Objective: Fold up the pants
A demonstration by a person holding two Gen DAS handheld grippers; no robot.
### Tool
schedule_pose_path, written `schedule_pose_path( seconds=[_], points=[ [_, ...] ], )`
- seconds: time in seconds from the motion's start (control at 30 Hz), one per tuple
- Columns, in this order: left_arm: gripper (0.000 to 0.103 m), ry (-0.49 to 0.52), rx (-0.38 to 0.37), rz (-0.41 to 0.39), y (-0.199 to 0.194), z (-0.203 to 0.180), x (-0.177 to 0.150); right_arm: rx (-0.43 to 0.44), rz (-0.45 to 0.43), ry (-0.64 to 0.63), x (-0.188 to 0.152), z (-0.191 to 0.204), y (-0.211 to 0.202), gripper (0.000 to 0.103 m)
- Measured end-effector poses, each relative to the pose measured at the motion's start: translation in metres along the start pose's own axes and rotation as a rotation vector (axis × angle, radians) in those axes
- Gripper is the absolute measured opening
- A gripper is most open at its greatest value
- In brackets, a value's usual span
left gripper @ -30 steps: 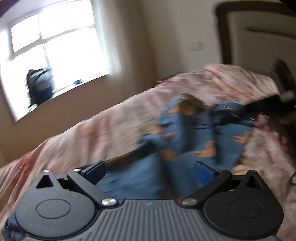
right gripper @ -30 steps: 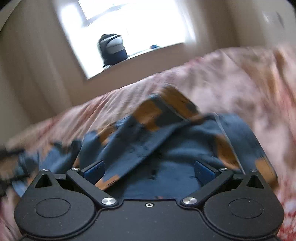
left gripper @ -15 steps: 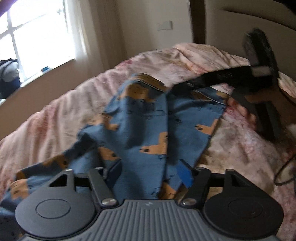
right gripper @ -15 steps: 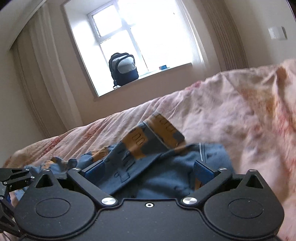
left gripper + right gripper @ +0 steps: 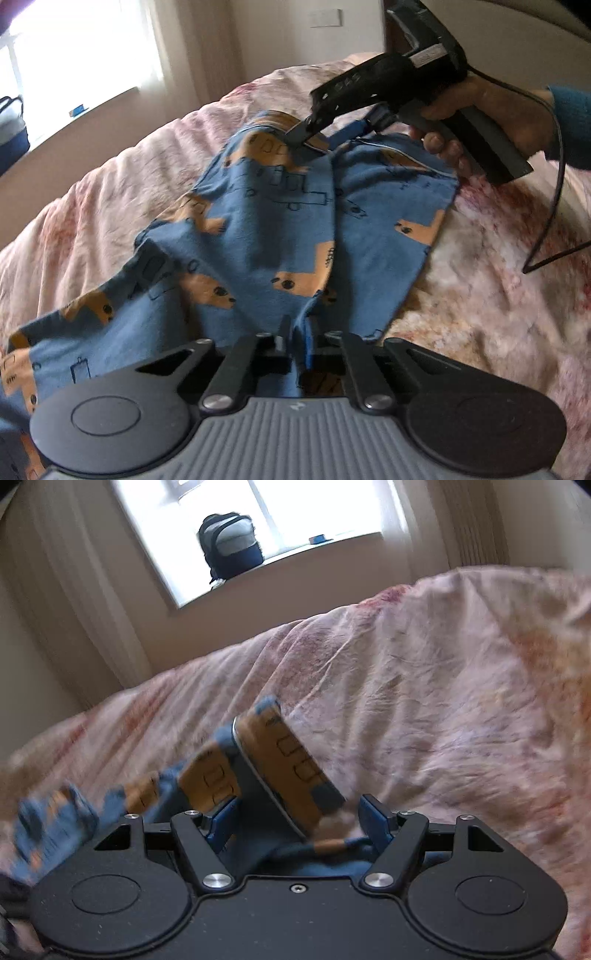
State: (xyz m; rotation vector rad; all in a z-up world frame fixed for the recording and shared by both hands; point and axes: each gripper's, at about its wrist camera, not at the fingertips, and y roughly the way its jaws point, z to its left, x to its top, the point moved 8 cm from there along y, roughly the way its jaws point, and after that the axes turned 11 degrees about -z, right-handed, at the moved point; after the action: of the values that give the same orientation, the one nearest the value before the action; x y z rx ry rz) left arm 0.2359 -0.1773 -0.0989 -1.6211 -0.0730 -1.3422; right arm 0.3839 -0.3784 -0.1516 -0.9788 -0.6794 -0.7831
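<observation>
Item: blue pants (image 5: 280,229), spread on the pink bedspread (image 5: 480,295). Our left gripper (image 5: 295,341) pinches a near fold. Our right gripper (image 5: 299,818) gapes around the waistband, unclamped. We advise closing it fully before lifting.

Surface: a bed (image 5: 480,288) under a rumpled pink, blotchy cover (image 5: 424,686).
Lying on it: blue pants (image 5: 258,236) with orange animal print, spread and creased across the middle.
Also there: a thin black cable (image 5: 546,236), near the right edge.
</observation>
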Motion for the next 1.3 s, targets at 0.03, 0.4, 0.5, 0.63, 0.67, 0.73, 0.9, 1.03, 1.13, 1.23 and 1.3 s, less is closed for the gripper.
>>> schedule_pose_path(
  seconds=[0.03,0.4,0.5,0.63,0.67,0.73,0.9,1.03,1.13,1.23,1.3],
  points=[
    [0.003,-0.016,0.001,-0.001,-0.001,0.003,0.001,0.012,-0.001,0.051,0.002,-0.003,0.000,0.073],
    [0.000,-0.125,0.024,-0.084,-0.023,0.035,0.025,0.019,-0.081,0.001,0.043,0.020,-0.032,0.004],
    [0.000,-0.120,-0.011,-0.135,-0.040,0.038,0.036,0.033,-0.113,-0.046,0.064,0.034,-0.058,0.004],
    [0.000,-0.033,-0.075,-0.160,-0.050,0.023,0.035,0.017,-0.112,-0.077,0.068,0.037,-0.104,0.004],
    [0.000,-0.011,-0.086,-0.151,-0.048,0.017,0.031,0.000,-0.102,-0.085,0.060,0.034,-0.117,0.004],
    [0.000,0.016,-0.104,-0.115,-0.041,0.004,0.022,-0.043,-0.077,-0.098,0.039,0.026,-0.134,0.004],
    [0.018,0.028,-0.131,-0.018,-0.022,-0.008,0.005,-0.185,0.001,-0.053,-0.033,-0.012,-0.141,0.005],
    [0.065,-0.008,-0.137,-0.003,-0.025,0.006,0.015,-0.260,-0.046,0.010,-0.058,-0.022,-0.140,0.021],
    [0.071,0.068,-0.124,0.045,-0.028,0.019,0.041,-0.279,-0.123,-0.041,-0.062,-0.013,-0.146,0.058],
    [0.076,0.115,-0.089,0.074,-0.014,0.028,0.083,-0.291,-0.189,-0.139,-0.059,-0.005,-0.156,0.085],
    [0.077,0.124,-0.102,0.079,0.005,0.021,0.109,-0.298,-0.222,-0.157,-0.058,-0.010,-0.162,0.085]
  ],
)
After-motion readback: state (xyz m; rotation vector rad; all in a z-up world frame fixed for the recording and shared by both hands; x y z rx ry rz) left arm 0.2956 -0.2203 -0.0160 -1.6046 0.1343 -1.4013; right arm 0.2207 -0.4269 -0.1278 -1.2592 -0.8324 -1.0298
